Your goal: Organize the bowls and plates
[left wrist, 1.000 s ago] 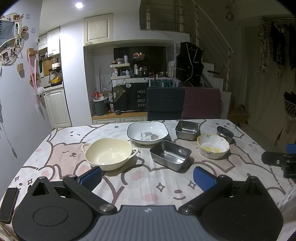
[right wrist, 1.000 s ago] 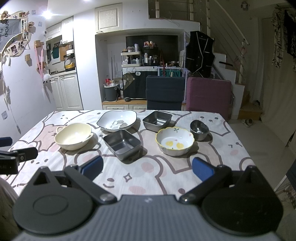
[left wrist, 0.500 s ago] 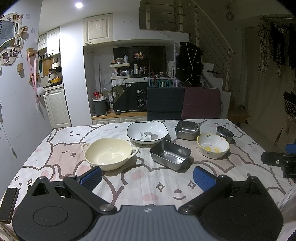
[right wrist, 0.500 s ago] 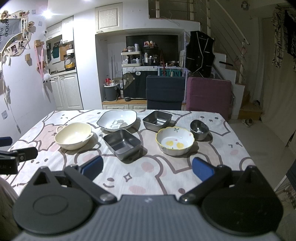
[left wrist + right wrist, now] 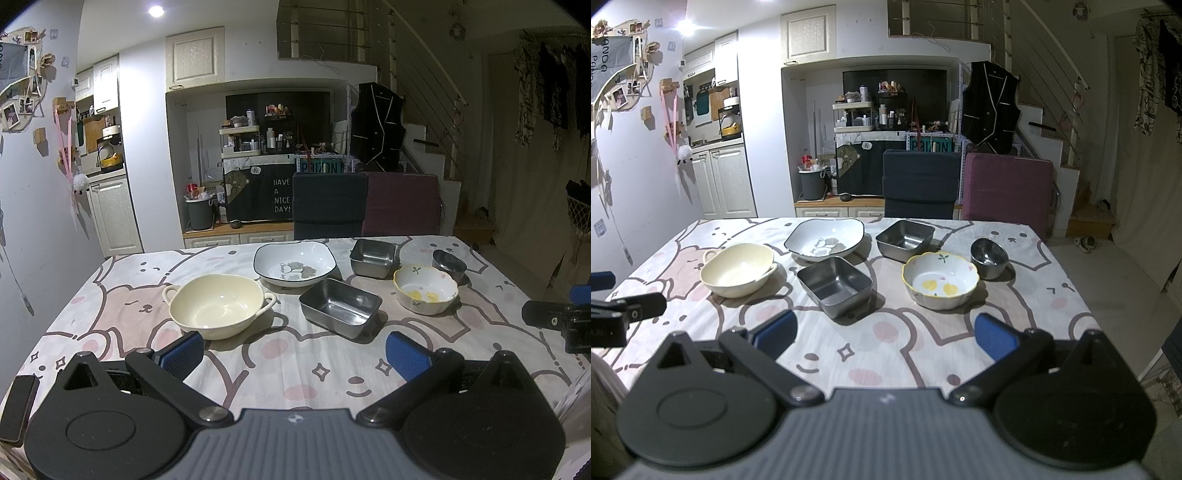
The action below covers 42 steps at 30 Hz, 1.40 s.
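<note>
Several dishes stand on the table with a bear-print cloth (image 5: 280,365). A cream two-handled bowl (image 5: 218,310) (image 5: 738,269) sits left. A white dark-rimmed plate (image 5: 295,263) (image 5: 825,240) lies behind it. A steel rectangular tray (image 5: 340,307) (image 5: 834,286) is in the middle, a second steel tray (image 5: 372,256) (image 5: 905,238) behind. A yellow-rimmed flower bowl (image 5: 425,288) (image 5: 940,278) and a small steel cup (image 5: 448,264) (image 5: 989,256) stand right. My left gripper (image 5: 293,356) and right gripper (image 5: 884,332) are open and empty, near the front edge.
Two chairs, dark blue (image 5: 919,184) and maroon (image 5: 1008,188), stand at the table's far side. A black phone (image 5: 18,402) lies at the front left corner. Kitchen cabinets are on the left, stairs on the right.
</note>
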Tool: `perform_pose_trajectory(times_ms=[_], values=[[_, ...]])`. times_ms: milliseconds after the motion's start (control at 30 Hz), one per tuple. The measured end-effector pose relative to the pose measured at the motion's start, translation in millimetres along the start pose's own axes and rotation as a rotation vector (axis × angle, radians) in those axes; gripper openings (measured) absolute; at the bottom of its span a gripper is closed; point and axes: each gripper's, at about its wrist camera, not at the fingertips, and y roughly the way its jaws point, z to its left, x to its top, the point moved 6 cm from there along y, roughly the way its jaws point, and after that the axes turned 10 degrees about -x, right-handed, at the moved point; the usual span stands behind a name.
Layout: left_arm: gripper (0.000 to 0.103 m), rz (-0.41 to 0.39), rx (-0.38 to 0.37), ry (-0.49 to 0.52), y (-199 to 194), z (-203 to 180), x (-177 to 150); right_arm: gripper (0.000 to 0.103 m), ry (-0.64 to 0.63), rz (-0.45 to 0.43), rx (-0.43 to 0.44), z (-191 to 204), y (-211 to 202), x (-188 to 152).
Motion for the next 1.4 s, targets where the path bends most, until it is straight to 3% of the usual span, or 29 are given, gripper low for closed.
perform_pose_trajectory(times_ms=[400, 1000, 1233, 1400], values=[[0.103, 0.015, 0.012, 0.004, 6.9, -5.6, -9.5, 0.103, -0.003, 0.012, 0.007, 2.5, 2.2, -2.0], [0.103, 0.181, 0.0, -0.01, 69.1, 4.6, 2.4, 0.103, -0.016, 0.141, 0.042, 7.6, 46.0, 12.4], [0.103, 0.198, 0.005, -0.021, 95.9, 16.4, 22.3, 0.103, -0.02, 0.196, 0.05, 11.6, 76.0, 26.0], [0.103, 0.172, 0.011, -0.016, 113.6, 27.8, 49.2, 0.103, -0.032, 0.171, 0.041, 17.5, 97.7, 45.2]])
